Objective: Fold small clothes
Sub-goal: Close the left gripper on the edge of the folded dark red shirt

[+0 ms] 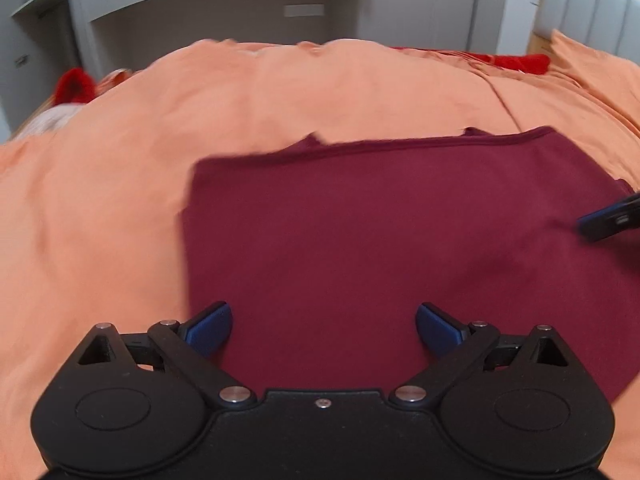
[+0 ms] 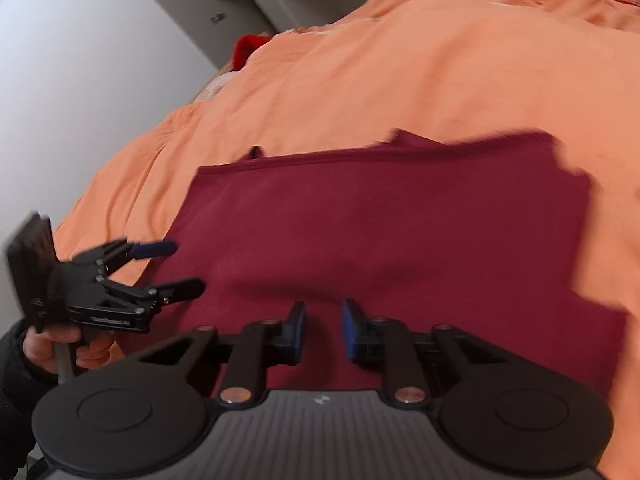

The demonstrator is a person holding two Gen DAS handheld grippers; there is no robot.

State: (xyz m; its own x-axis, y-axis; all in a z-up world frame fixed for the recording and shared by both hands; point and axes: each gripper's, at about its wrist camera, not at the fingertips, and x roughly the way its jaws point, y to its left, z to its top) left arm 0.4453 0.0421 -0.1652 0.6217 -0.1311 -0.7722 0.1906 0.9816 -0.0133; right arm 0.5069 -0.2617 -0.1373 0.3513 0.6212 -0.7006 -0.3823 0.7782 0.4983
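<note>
- Grey cabinets (image 1: 208,12) run along the back of the room, and in front of you an orange bedsheet (image 1: 120,184) covers the bed.
- Far left on the bed, a red item (image 1: 74,86) sits by the edge; another red cloth (image 1: 508,62) lies along the far right side.
- Your left hand-held gripper (image 1: 323,326) is released, blue pads (image 1: 212,322) spread wide, nothing between them, hanging over the near edge of the garment.
- From the right wrist view you can see that same left hand-held gripper (image 2: 172,268) at the garment's left edge, your hand (image 2: 56,346) wrapped round its handle.
- The maroon garment (image 1: 380,240) lies flat on the bedsheet in a folded rectangle, hem along its far edge.
- Your right hand-held gripper (image 2: 323,330) hovers over the garment's near edge, jaws narrowed to a small gap, gripping nothing.
- In the left wrist view its blurred tip (image 1: 608,222) pokes in at the garment's right side.
</note>
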